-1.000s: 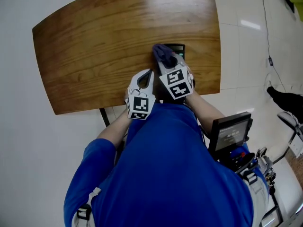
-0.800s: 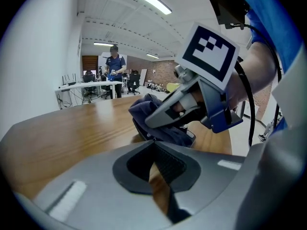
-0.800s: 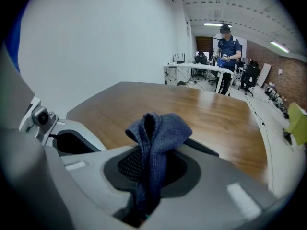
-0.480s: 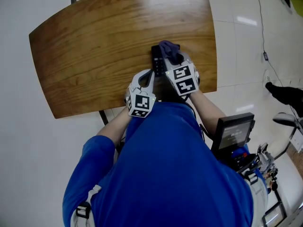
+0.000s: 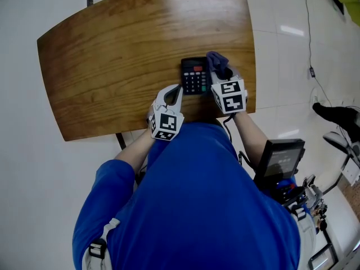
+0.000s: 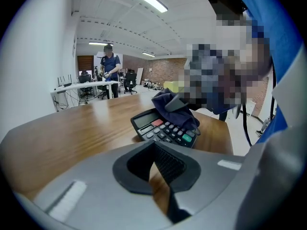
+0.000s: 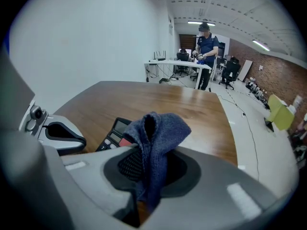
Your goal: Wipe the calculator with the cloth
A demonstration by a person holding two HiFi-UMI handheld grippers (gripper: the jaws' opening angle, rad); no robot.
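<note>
A black calculator (image 5: 195, 75) lies flat near the front edge of the wooden table (image 5: 124, 49). In the left gripper view the calculator (image 6: 163, 128) shows its display and keys, with the dark blue cloth (image 6: 171, 108) resting over its right side. My right gripper (image 5: 221, 76) is shut on the cloth (image 5: 218, 64), just right of the calculator. In the right gripper view the cloth (image 7: 156, 143) stands bunched up between the jaws, with the calculator (image 7: 115, 131) to the left behind it. My left gripper (image 5: 175, 90) is shut on nothing, close to the calculator's near left corner.
The table's right edge (image 5: 251, 66) runs close beside the cloth, with white floor beyond. A screen device (image 5: 278, 159) hangs at the person's right hip. Far off, a person (image 7: 206, 42) stands at desks.
My right gripper has slid rightward with the cloth, off the calculator's face, so the keys and display now show. The left gripper has stayed put.
</note>
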